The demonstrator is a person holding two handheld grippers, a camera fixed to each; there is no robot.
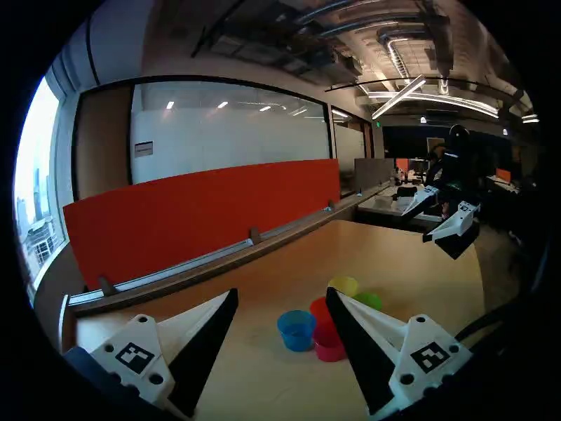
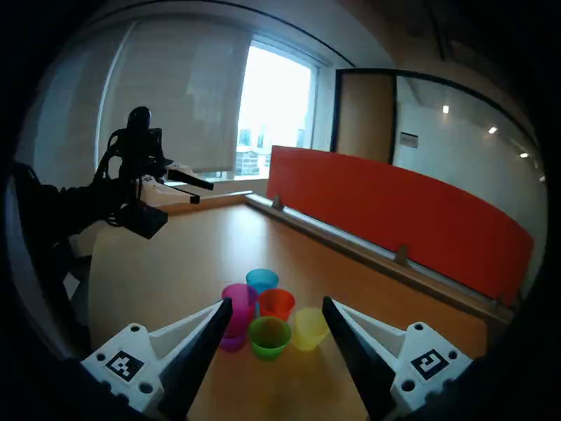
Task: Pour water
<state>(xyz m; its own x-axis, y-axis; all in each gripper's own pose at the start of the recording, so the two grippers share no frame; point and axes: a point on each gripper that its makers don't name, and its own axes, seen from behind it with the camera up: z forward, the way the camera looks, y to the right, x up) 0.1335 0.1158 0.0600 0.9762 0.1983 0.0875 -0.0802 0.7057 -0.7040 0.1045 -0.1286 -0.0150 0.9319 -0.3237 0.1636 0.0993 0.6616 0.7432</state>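
Several small plastic cups stand in a tight cluster on the wooden desk point(image 2: 175, 259): blue point(image 2: 262, 278), magenta point(image 2: 239, 300), orange-red point(image 2: 276, 303), green point(image 2: 270, 335) and yellow point(image 2: 310, 327). My right gripper point(image 2: 275, 302) is open just short of them, with nothing between its fingers. In the left gripper view the blue cup point(image 1: 296, 330), red cup point(image 1: 320, 307), magenta cup point(image 1: 328, 346), yellow cup point(image 1: 343, 285) and green cup point(image 1: 369, 300) sit close ahead of my open left gripper point(image 1: 280, 291). Each gripper is also visible farther off, raised above the desk: right gripper point(image 1: 414, 226), left gripper point(image 2: 205, 194).
A red divider panel point(image 1: 203, 210) on a rail runs along the desk's far side. A bright window point(image 2: 273, 112) lies beyond the desk's end. A dark-sleeved arm point(image 2: 63, 203) holds the left gripper. More desks point(image 1: 393, 203) stand behind.
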